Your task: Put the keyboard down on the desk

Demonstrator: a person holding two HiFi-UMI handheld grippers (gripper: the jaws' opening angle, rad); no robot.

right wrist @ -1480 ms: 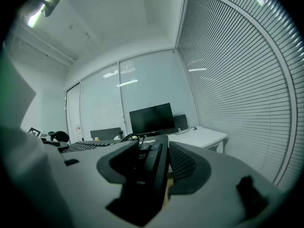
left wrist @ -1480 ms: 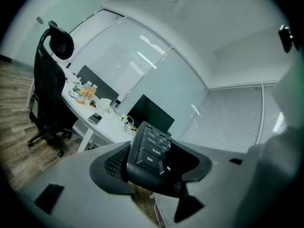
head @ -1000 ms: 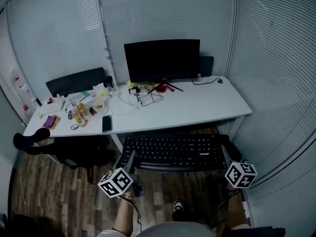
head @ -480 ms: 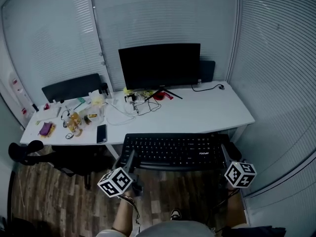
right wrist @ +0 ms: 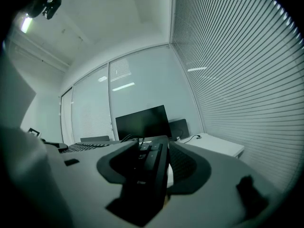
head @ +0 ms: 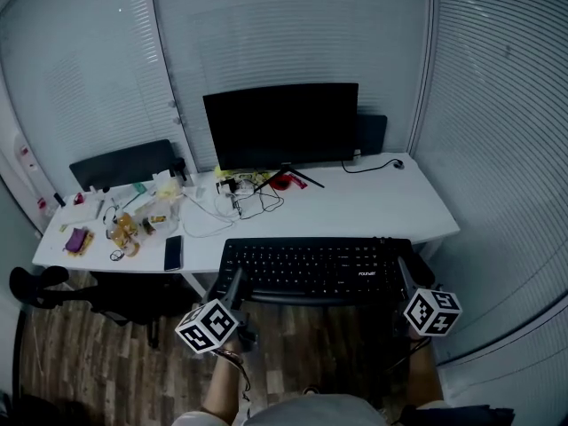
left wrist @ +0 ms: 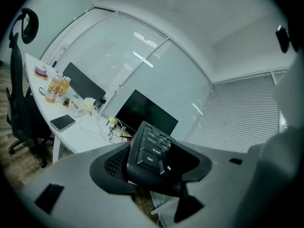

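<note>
A black keyboard (head: 315, 270) is held level in the air at the front edge of the white desk (head: 373, 204), its far edge just over the desk's front strip. My left gripper (head: 232, 287) is shut on its left end, where the Ctrl key corner of the keyboard (left wrist: 151, 152) sits between the jaws. My right gripper (head: 404, 278) is shut on the right end, and the keyboard (right wrist: 148, 167) shows edge-on between those jaws.
A black monitor (head: 282, 125) stands at the desk's back. Tangled cables (head: 241, 199), a phone (head: 172, 252), bottles (head: 124, 226) and small items clutter the left half. A mouse (head: 397, 163) lies back right. An office chair (head: 53, 284) stands at the left.
The desk has come closer: the keyboard, held the same way by both grippers, has moved forward and its far edge now reaches the desk's front edge.
</note>
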